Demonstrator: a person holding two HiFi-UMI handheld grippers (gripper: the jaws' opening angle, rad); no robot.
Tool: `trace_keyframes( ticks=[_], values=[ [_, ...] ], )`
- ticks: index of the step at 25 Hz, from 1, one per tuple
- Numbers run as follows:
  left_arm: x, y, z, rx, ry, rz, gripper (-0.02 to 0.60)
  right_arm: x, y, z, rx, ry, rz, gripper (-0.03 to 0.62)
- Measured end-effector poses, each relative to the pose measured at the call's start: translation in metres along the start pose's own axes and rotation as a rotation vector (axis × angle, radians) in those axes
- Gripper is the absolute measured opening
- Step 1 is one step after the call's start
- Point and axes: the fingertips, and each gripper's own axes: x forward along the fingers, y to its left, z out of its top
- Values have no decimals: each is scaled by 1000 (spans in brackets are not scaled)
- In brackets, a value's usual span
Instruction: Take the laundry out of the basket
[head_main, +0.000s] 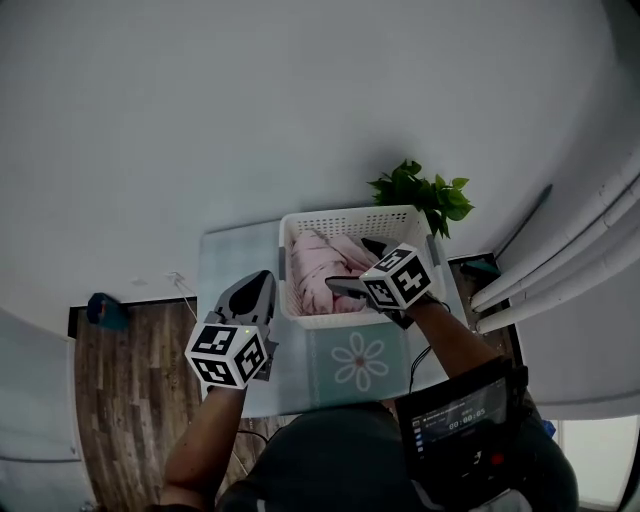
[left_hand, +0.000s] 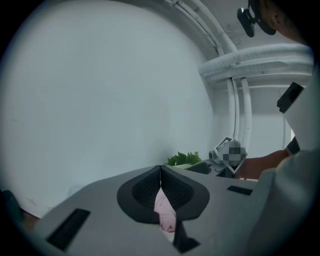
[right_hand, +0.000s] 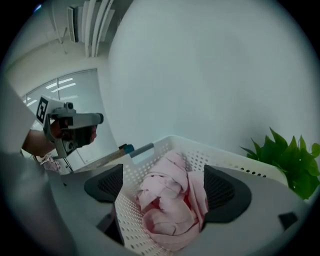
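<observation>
Head view: one white basket on a pale table, with a plant behind it. Contents: a bunched heap of pink laundry that fills much of the basket. Left gripper: off to the basket's left, over the table, jaws pressed together on a piece of pink cloth that hangs below them; its full extent cannot be seen. Right gripper: over the basket, jaws wide apart and gripping nothing, with the heap lying just beyond them. Status, by judgement: one piece appears to be out, the bulk remains in the basket, and most of the task is still left.
</observation>
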Motion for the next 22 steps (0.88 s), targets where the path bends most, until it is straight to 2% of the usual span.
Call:
trace_keyframes(
  ticks=[5, 9, 12, 18, 22],
  values=[
    [18, 16, -14, -46, 33, 46, 10, 39, -14, -25, 54, 127, 101, 528],
    [21, 22, -21, -53, 54, 61, 11, 63, -23, -35, -40, 222, 116, 532],
    [22, 32, -23, -62, 62, 83, 11, 82, -28, -48, -61, 287, 134, 537],
    [27, 51, -31, -85, 81, 114, 11, 116, -34, -83, -46, 417, 154, 540],
    [31, 60, -35, -97, 92, 125, 11, 137, -38, -117, 5, 507, 186, 540]
  ],
)
